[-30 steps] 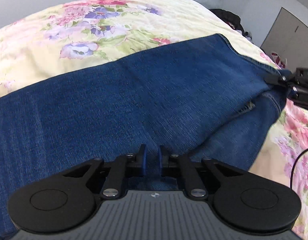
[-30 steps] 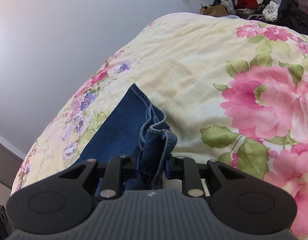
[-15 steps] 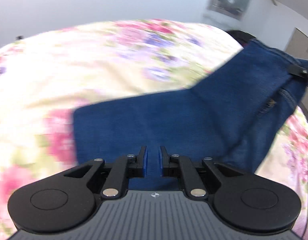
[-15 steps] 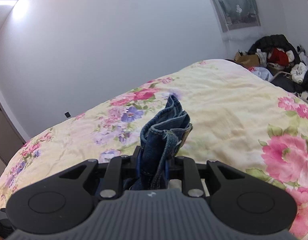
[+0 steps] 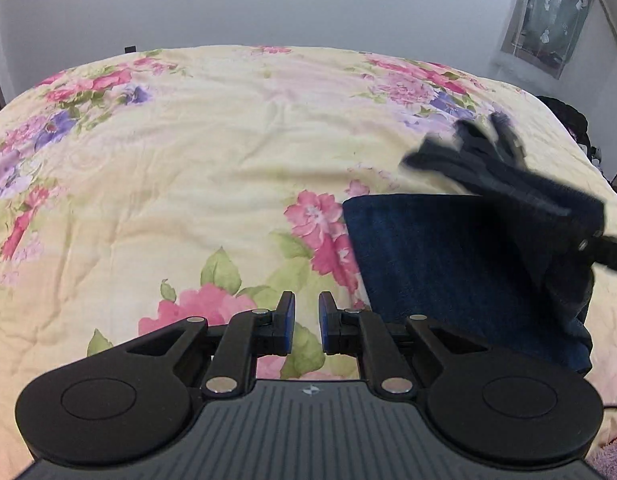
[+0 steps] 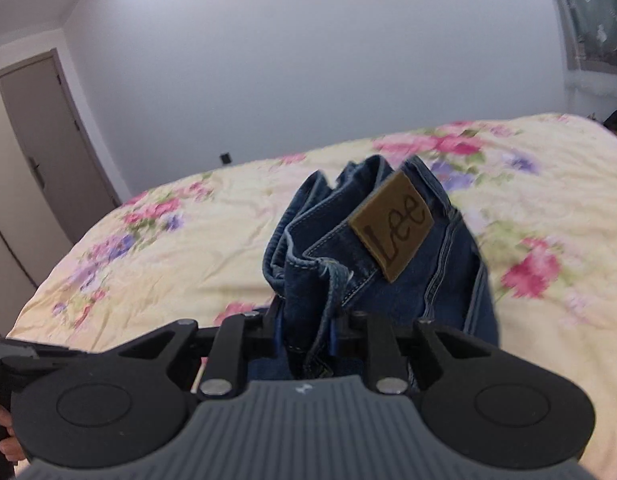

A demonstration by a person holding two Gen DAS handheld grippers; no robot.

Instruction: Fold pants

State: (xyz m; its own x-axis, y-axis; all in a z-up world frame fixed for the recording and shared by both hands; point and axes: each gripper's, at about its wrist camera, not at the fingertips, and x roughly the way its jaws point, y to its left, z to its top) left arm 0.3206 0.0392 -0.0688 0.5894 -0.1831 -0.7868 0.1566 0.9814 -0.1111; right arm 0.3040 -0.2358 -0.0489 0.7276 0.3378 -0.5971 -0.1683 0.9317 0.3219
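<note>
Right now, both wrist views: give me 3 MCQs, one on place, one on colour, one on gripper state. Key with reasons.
1. Where are the jeans in the left wrist view?
A. right of the left gripper
B. left of it
C. between its fingers

2. What colour is the Lee patch on the waistband?
A. white
B. brown
C. red

3. What is the right gripper doing?
A. open, holding nothing
B. shut on the bedspread
C. shut on the jeans

Key: 1 A, denim lies off to its right, only bedspread shows between its fingers. 2 B, tan-brown leather tag. 3 C, bunched waistband rises from between its pads.
</note>
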